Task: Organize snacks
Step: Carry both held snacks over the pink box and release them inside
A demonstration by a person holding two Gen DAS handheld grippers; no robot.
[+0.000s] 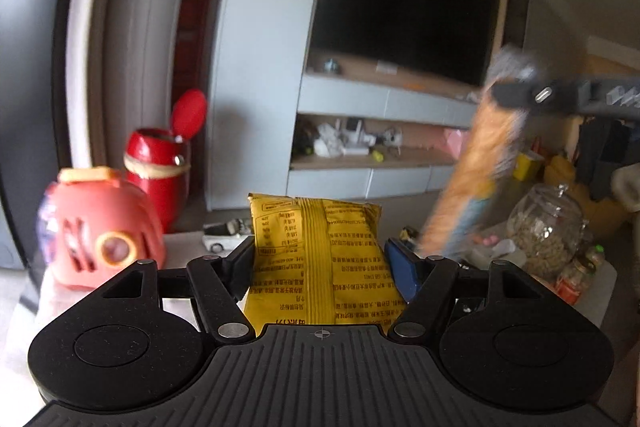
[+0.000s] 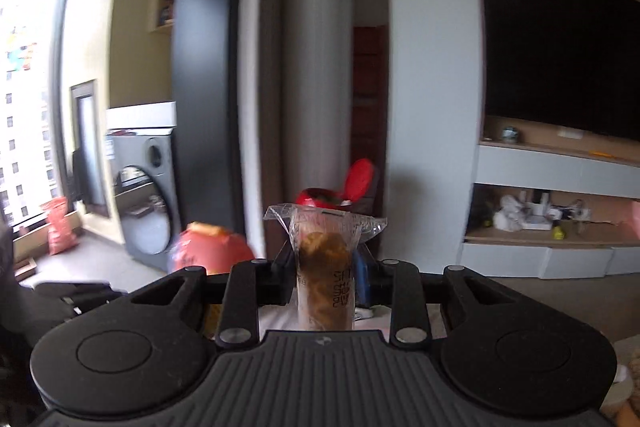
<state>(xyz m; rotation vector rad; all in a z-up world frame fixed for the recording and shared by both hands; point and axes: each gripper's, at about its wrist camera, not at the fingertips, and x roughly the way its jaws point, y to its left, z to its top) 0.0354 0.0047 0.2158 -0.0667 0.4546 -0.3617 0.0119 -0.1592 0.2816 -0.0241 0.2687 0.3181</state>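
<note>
My left gripper (image 1: 320, 267) is shut on a yellow snack bag (image 1: 316, 255) that stands upright between its black and blue fingers, printed back facing the camera. My right gripper (image 2: 325, 267) is shut on a clear-wrapped pack of brown snacks (image 2: 325, 283), held upright with its crimped top above the fingers. In the left wrist view that same clear pack (image 1: 472, 163) hangs blurred from the right gripper (image 1: 516, 95) at the upper right. Both grippers are raised above the table.
A pink toaster-shaped toy (image 1: 100, 231) and a red bin with an open lid (image 1: 160, 163) stand at the left. A glass jar of snacks (image 1: 544, 227) and smaller jars sit on the table at the right. A TV wall with shelves lies behind.
</note>
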